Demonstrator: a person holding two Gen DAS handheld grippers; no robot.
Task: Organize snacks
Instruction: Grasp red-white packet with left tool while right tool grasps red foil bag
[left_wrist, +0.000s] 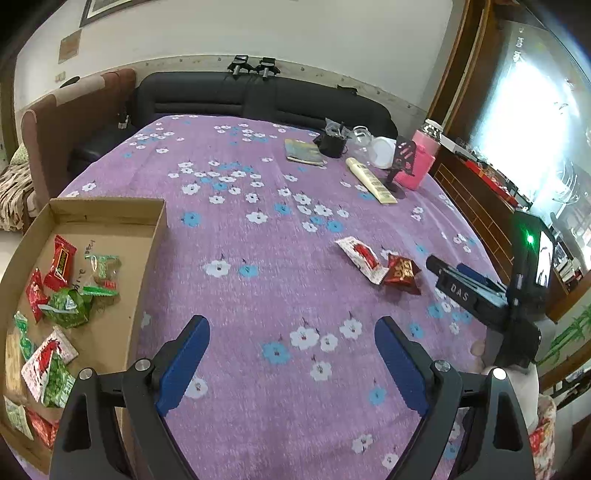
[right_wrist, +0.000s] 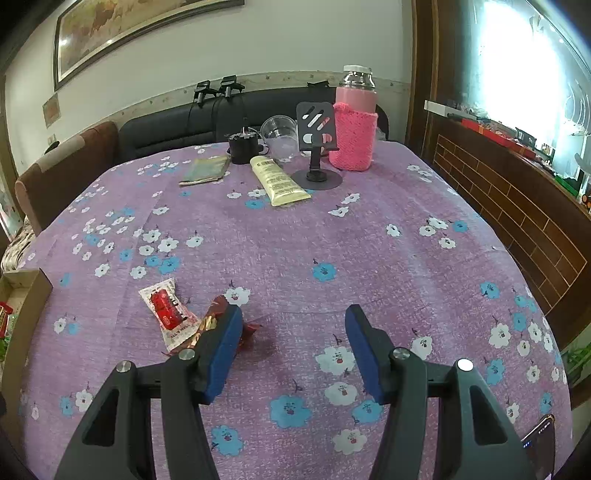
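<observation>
At the far left of the left wrist view, an open, shallow brown cardboard box (left_wrist: 110, 221) sits on the table, holding a loose heap of small wrapped snacks (left_wrist: 62, 291) in red, green and white packets. The box rests on a purple tablecloth printed with white and blue flowers (left_wrist: 258, 295). The left gripper (left_wrist: 291, 326) hangs above bare cloth just beside the box, its 2 blue-padded fingers (left_wrist: 184, 362) spread wide apart with nothing between them. Further right, 2 snacks still lie on the cloth: a white packet with a red centre (left_wrist: 360, 258) and, touching its right edge, a dark red foil packet with gold print (left_wrist: 402, 273). The right gripper (left_wrist: 465, 288) reaches in from the right edge, its tip just beside the foil packet. In the right wrist view, that gripper (right_wrist: 293, 314) has its jaws apart and holds nothing; its left blue pad (right_wrist: 225, 347) covers part of the dark red foil packet (right_wrist: 216, 321), which lies outside the gap, and whether they touch I cannot tell. At the table's far end stand a cream tube (right_wrist: 277, 181), a black phone stand (right_wrist: 317, 147) and a bottle in a pink knitted sleeve (right_wrist: 354, 136).
</observation>
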